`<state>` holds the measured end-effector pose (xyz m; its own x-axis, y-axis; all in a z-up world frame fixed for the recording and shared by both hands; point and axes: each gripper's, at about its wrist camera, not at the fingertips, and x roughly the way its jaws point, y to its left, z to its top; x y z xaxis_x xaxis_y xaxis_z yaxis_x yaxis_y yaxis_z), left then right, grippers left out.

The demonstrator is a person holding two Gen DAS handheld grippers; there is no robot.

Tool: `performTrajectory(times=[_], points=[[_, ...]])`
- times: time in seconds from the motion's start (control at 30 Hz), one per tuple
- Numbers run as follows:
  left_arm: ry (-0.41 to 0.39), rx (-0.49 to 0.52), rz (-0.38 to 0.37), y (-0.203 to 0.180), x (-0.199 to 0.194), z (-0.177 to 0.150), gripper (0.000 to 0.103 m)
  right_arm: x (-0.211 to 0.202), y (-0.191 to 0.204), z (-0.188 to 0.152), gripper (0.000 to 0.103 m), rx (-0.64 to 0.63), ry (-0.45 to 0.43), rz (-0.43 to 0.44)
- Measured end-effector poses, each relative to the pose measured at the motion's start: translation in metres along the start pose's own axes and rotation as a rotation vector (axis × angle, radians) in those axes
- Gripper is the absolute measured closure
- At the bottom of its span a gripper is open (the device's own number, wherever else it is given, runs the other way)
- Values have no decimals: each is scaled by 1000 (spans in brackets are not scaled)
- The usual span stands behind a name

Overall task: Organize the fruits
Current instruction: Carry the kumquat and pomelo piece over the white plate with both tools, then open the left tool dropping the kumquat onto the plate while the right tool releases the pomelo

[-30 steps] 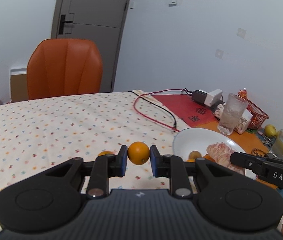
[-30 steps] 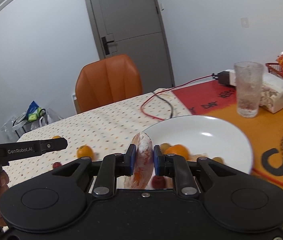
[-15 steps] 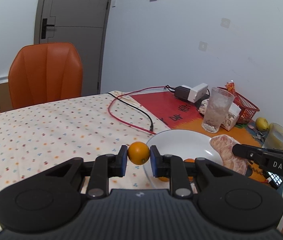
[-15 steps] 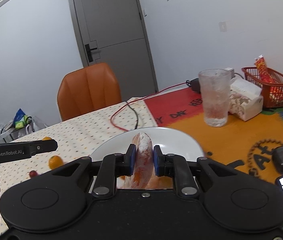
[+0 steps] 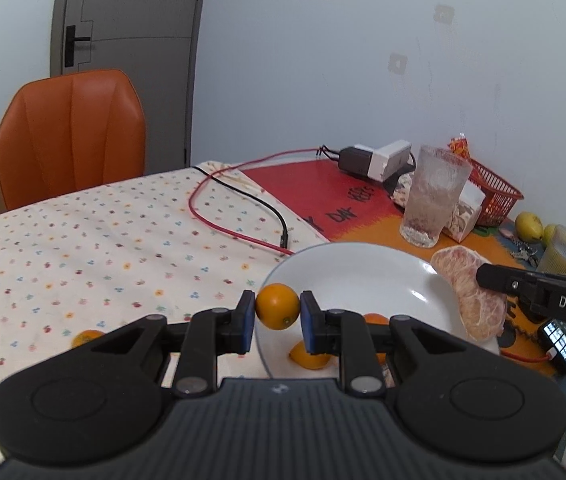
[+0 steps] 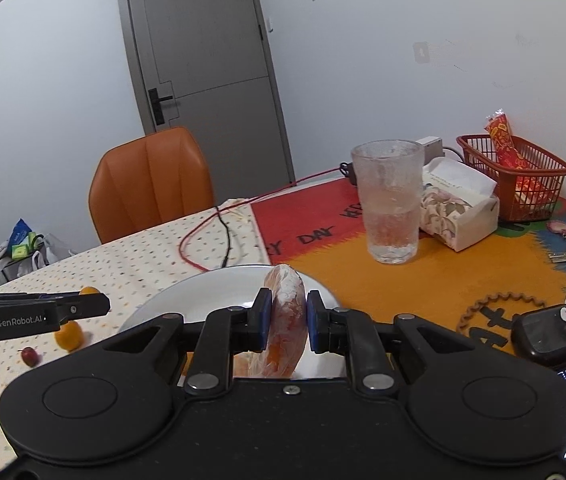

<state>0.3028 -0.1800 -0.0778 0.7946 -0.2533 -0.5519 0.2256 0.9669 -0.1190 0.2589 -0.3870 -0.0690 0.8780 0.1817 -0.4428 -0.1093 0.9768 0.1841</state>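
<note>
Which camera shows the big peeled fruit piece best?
The left wrist view. There the peeled pomelo segment shows side-on, its whole curved shape clear above the white plate, pinched by the right gripper. The right wrist view shows only its narrow edge between the blue pads, the lower part hidden behind the gripper body.

chair [image 5: 71,136]: orange, behind bench
glass [image 6: 389,200]: upright on mat
basket [image 6: 517,176]: red, beside tissue box [image 6: 459,208]
door [image 6: 207,48]: grey, closed

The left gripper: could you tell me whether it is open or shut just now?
Shut: the left gripper has both blue pads pressed against a small orange, held above the white plate.
</note>
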Motion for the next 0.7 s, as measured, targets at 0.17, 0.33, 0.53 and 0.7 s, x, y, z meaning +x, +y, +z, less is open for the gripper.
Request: performTrajectory(times=[0.17,0.33,0.53,0.7], points=[[25,12,-8,-7,18,0,81,13,-11,-3,86,5,13,-2],[44,21,-12,-12,32,0,81,24,-20,-7,86,14,29,14],[48,14,-17,-9,44,3,81,37,-19,-8,86,-4,40,28],[56,-4,-26,-9,45,6,80,42,-10,-4,78,-34,10,54]])
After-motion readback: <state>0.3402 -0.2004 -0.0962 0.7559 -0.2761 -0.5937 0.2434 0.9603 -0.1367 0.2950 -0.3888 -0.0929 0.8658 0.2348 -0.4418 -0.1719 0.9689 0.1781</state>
